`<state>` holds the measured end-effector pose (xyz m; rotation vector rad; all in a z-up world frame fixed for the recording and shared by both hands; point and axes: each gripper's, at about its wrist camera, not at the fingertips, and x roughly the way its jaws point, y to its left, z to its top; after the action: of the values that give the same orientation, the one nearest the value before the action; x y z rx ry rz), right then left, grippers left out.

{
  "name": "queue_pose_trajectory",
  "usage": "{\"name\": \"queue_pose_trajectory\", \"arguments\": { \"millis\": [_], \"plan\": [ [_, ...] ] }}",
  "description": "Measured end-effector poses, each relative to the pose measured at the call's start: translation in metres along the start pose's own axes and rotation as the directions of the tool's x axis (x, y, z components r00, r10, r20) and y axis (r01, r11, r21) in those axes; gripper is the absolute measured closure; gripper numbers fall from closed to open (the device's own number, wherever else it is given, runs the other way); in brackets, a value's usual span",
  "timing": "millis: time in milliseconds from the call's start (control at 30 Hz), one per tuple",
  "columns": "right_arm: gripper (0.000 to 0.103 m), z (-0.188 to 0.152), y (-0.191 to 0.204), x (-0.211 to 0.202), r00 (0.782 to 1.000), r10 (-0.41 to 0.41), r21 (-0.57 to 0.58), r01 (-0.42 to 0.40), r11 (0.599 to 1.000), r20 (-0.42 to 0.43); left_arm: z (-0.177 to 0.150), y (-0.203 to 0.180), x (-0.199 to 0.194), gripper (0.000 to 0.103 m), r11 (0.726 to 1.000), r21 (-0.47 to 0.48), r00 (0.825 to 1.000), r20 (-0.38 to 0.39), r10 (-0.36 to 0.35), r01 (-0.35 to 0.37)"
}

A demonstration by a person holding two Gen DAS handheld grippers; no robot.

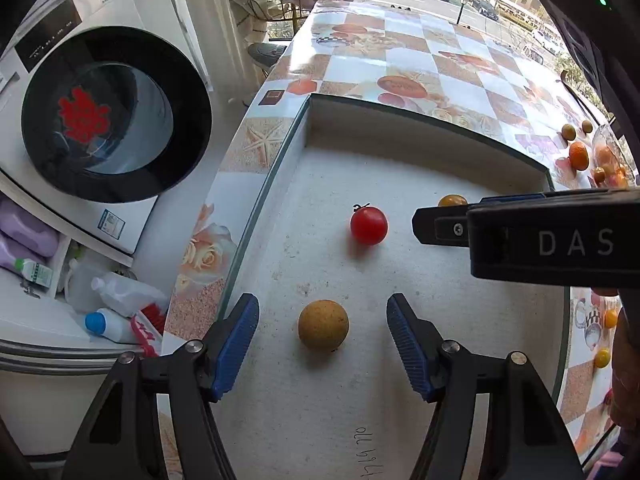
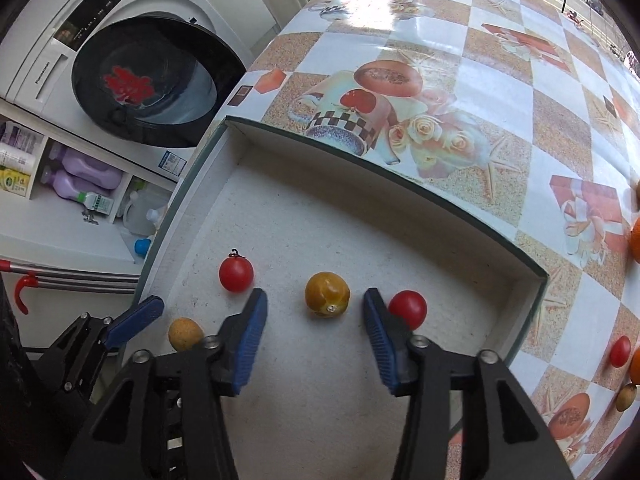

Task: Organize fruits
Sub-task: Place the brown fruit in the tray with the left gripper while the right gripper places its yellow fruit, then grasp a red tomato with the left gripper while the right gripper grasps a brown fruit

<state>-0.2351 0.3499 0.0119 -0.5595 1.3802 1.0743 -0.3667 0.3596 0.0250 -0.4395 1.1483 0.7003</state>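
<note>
Left wrist view: left gripper (image 1: 322, 344) stood apart around a tan fruit (image 1: 323, 324) in the box (image 1: 400, 120), not touching. Right gripper (image 2: 316, 334) likewise gaped around a yellow fruit (image 2: 327, 294), red tomatoes (image 2: 236, 274) beside.

left gripper (image 1: 322, 322) jaws apart, angled down | right gripper (image 2: 316, 320) jaws apart, angled down

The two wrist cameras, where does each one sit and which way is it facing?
Left wrist: rides the left gripper, facing steeply down into the shallow white box; open blue pads flank a rough tan round fruit; the right gripper crosses the view.
Right wrist: rides the right gripper, also facing down; open pads flank a smooth yellow-orange fruit; the left gripper's blue pad shows.
Shared: box, tan fruit, stemmed red cherry tomato, white washing machine.
</note>
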Motion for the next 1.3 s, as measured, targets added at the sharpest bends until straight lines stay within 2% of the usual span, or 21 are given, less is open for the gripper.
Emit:
{"name": "queue_pose_trajectory", "arguments": {
  "millis": [133, 200, 233, 333, 433, 600, 833, 1067, 1200, 1300],
  "plan": [
    [0.035, 0.002, 0.001, -0.004, 1.000, 0.014, 0.014, -0.014, 1.000, 0.017, 0.000, 0.002, 0.001, 0.035, 1.000, -0.004, 1.000, -0.016, 0.003, -0.003],
    [0.023, 0.002, -0.001, -0.009, 0.999, 0.025, 0.020, -0.026, 0.999, 0.031, -0.001, 0.003, -0.001, 0.035, 1.000, -0.013, 1.000, -0.018, 0.000, 0.000],
    [0.021, 0.002, -0.002, -0.013, 0.998, 0.035, 0.024, -0.036, 0.999, 0.043, -0.001, 0.004, -0.002, 0.035, 1.000, -0.015, 1.000, -0.017, -0.002, 0.001],
    [0.021, 0.001, -0.006, -0.028, 0.994, 0.069, 0.047, -0.073, 0.996, 0.086, -0.001, -0.001, -0.007, 0.035, 1.000, 0.000, 1.000, -0.010, 0.004, -0.004],
    [0.020, -0.004, -0.014, -0.044, 0.990, 0.063, 0.079, -0.074, 0.994, 0.127, 0.001, -0.011, -0.015, 0.035, 0.999, 0.032, 1.000, 0.005, 0.000, 0.000],
    [0.020, -0.024, -0.038, -0.076, 0.982, 0.006, 0.148, -0.034, 0.988, 0.188, 0.007, -0.039, -0.027, 0.035, 0.995, 0.101, 0.999, 0.029, -0.019, 0.015],
    [0.020, -0.071, -0.095, -0.112, 0.973, -0.081, 0.287, 0.016, 0.958, 0.217, 0.015, -0.093, -0.040, 0.035, 0.977, 0.200, 0.996, 0.044, -0.081, 0.071],
    [0.021, -0.128, -0.159, -0.139, 0.956, -0.218, 0.407, 0.122, 0.905, 0.198, 0.025, -0.155, -0.047, 0.035, 0.945, 0.298, 0.987, 0.043, -0.153, 0.133],
    [0.021, -0.151, -0.196, -0.143, 0.952, -0.256, 0.481, 0.148, 0.864, 0.166, 0.032, -0.188, -0.039, 0.035, 0.928, 0.333, 0.982, 0.026, -0.184, 0.165],
    [0.021, -0.160, -0.217, -0.140, 0.951, -0.272, 0.506, 0.162, 0.847, 0.150, 0.036, -0.212, -0.030, 0.035, 0.918, 0.354, 0.980, 0.008, -0.197, 0.182]
  ]
}}
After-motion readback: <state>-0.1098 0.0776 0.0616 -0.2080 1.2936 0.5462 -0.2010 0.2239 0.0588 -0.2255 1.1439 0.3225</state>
